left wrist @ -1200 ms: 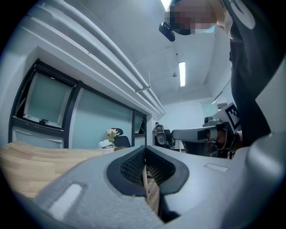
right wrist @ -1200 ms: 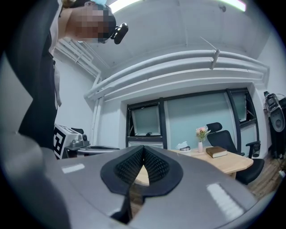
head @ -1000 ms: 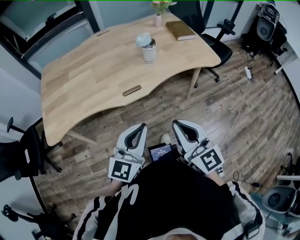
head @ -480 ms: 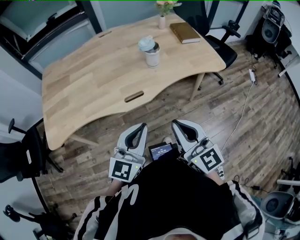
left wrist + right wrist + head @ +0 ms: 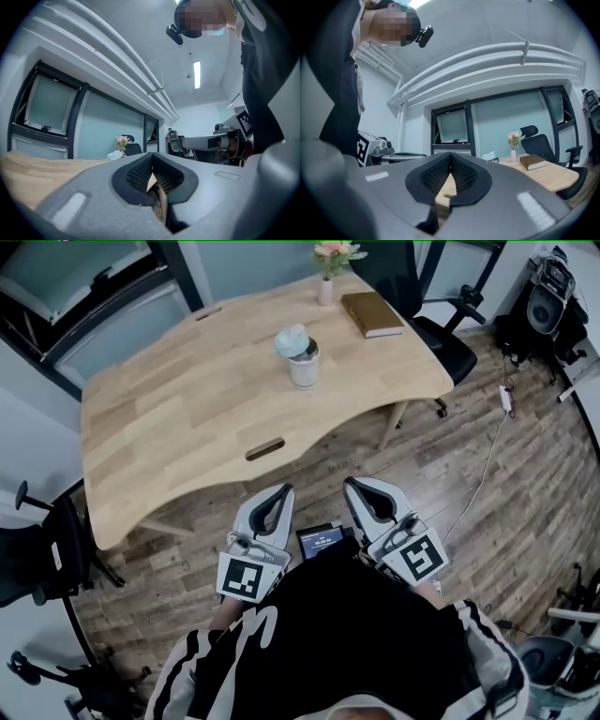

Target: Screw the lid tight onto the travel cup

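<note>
Right now you are holding the left gripper (image 5: 279, 495) over the wooden floor (image 5: 450, 474), short of the table (image 5: 169, 409), with its jaws pressed together and empty. The travel cup (image 5: 304, 367) is standing toward the table's far edge, its lid (image 5: 292, 339) sitting on top. Your right gripper (image 5: 356, 488) is likewise showing jaws together, gripping nothing.

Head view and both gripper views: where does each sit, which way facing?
Head view: on the person's head, steeply down at table and travel cup; shows torso, left gripper, right gripper.
Left gripper view: on the left gripper, level along shut jaws toward the table; torso, right gripper at right.
Right gripper view: on the right gripper, level along shut jaws toward the book; torso at left.
Shared: both gripper views see the flowers.
</note>
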